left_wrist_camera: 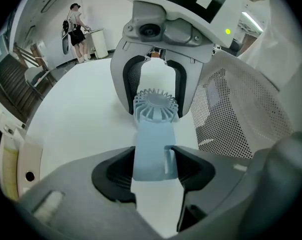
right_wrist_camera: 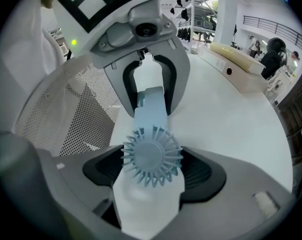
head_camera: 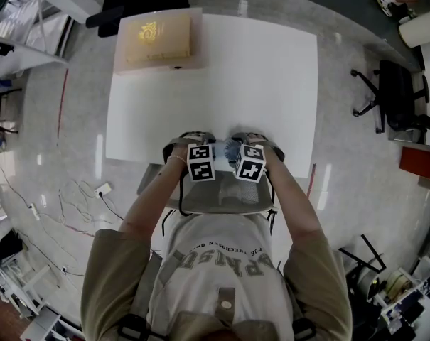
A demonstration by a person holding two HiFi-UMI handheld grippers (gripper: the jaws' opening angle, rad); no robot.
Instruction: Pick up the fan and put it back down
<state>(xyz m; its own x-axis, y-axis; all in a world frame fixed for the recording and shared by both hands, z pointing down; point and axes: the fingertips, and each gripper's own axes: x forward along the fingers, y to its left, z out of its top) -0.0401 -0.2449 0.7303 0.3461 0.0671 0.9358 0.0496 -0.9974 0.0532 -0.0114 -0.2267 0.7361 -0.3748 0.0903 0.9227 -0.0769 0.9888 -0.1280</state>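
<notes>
A light blue hand-held fan (head_camera: 231, 150) spans between my two grippers above the near edge of the white table (head_camera: 257, 84). The left gripper (left_wrist_camera: 151, 160) is shut on the fan's flat handle (left_wrist_camera: 151, 149). In that view the ribbed round head (left_wrist_camera: 155, 106) points away, towards the right gripper (left_wrist_camera: 155, 79) opposite. In the right gripper view the round head (right_wrist_camera: 151, 156) sits between the pads of the right gripper (right_wrist_camera: 153, 164), which is shut on it. The handle runs on to the left gripper (right_wrist_camera: 150, 91). In the head view both marker cubes, left (head_camera: 200, 162) and right (head_camera: 250, 162), stand close together.
A pale box (head_camera: 158, 40) lies on the table's far left corner. A grey mesh chair (left_wrist_camera: 240, 114) stands right by the table's near edge, under the person's arms. Black office chairs (head_camera: 396, 94) stand on the floor to the right. A person (left_wrist_camera: 76, 31) stands far off.
</notes>
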